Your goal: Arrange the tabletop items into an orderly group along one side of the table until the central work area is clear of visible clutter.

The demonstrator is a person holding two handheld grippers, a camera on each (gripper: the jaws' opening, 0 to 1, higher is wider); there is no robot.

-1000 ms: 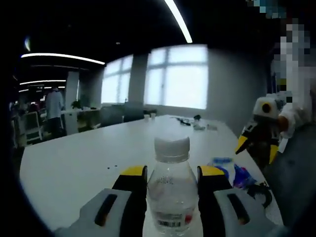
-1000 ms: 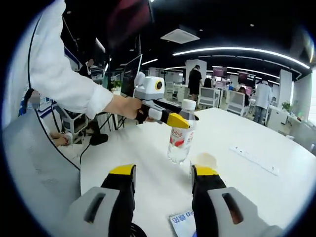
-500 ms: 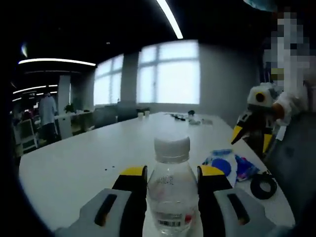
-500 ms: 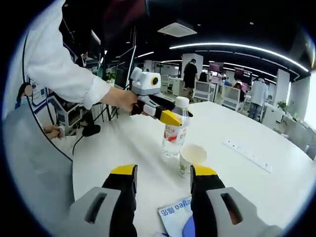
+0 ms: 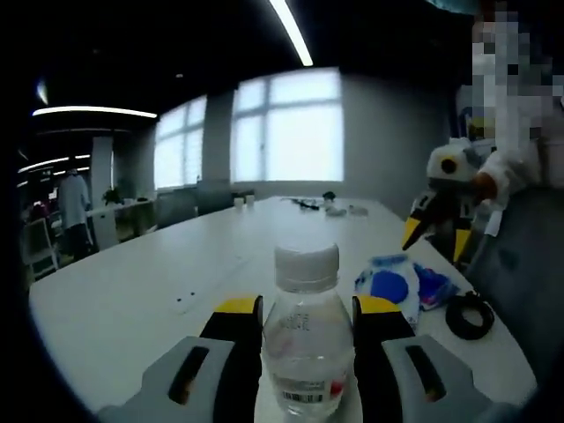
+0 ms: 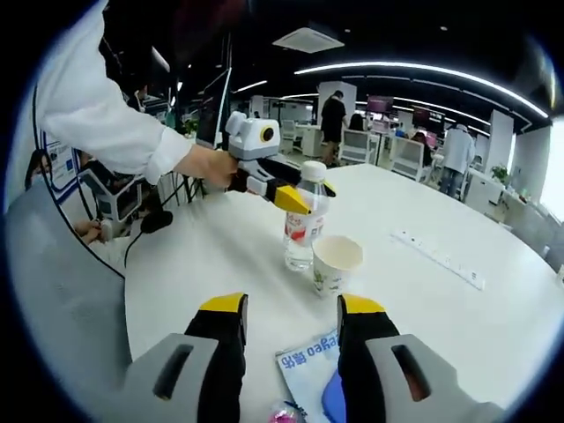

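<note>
A clear water bottle [image 5: 304,344] with a white cap and a red-and-white label stands between the yellow-tipped jaws of my left gripper [image 5: 307,310], which is shut on it. In the right gripper view the same bottle [image 6: 302,225] is upright with its base at the white table [image 6: 203,264], and the left gripper [image 6: 305,194] clasps its neck. A paper cup [image 6: 335,263] stands just beside it. My right gripper [image 6: 293,308] is open and holds nothing, with a blue packet [image 6: 310,370] lying under its tips. The right gripper [image 5: 434,240] also shows in a person's hand.
Blue snack packets [image 5: 388,286] and a black ring [image 5: 469,315] lie near the table's right edge. A white power strip [image 6: 436,258] lies further along the table. Office desks, chairs and people stand in the background. A white sleeve [image 6: 97,123] reaches in from the left.
Both cameras have shifted. The packets and black ring now sit nearer the middle of the left view. The paper cup shows fully beside the bottle. The bottle stays in the left jaws.
</note>
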